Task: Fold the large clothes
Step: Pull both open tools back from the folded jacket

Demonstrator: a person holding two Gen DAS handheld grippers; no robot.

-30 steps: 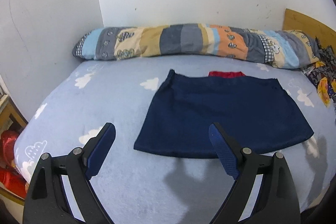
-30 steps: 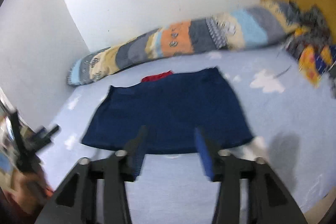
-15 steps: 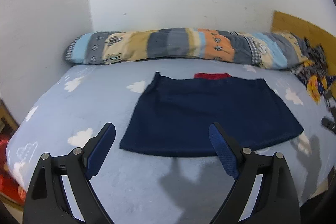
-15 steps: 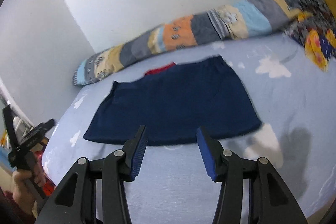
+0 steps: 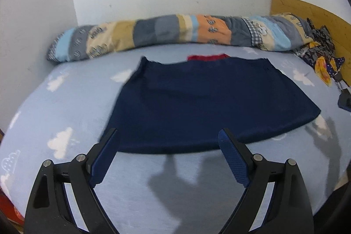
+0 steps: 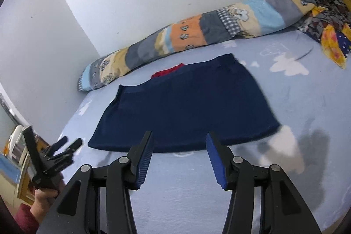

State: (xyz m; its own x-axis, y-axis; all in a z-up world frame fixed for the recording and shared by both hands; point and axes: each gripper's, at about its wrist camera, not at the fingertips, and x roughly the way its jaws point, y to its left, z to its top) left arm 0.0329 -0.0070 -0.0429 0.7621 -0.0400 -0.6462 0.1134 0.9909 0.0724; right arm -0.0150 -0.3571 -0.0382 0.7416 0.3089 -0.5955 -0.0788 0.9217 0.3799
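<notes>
A dark navy garment lies flat on the light blue bed, folded into a wide rectangle, with a red piece showing at its far edge. It also shows in the right wrist view. My left gripper is open and empty, held above the garment's near hem. My right gripper is open and empty, also just in front of the near hem. The left gripper appears in the right wrist view at the far left, held in a hand.
A long patchwork bolster lies along the white wall behind the garment. A patterned cloth heap sits at the far right by a wooden headboard. The cloud-print sheet surrounds the garment. Furniture stands left of the bed.
Both grippers have moved closer to the garment's near hem. The right gripper's jaws have opened wider. The garment has not moved.
</notes>
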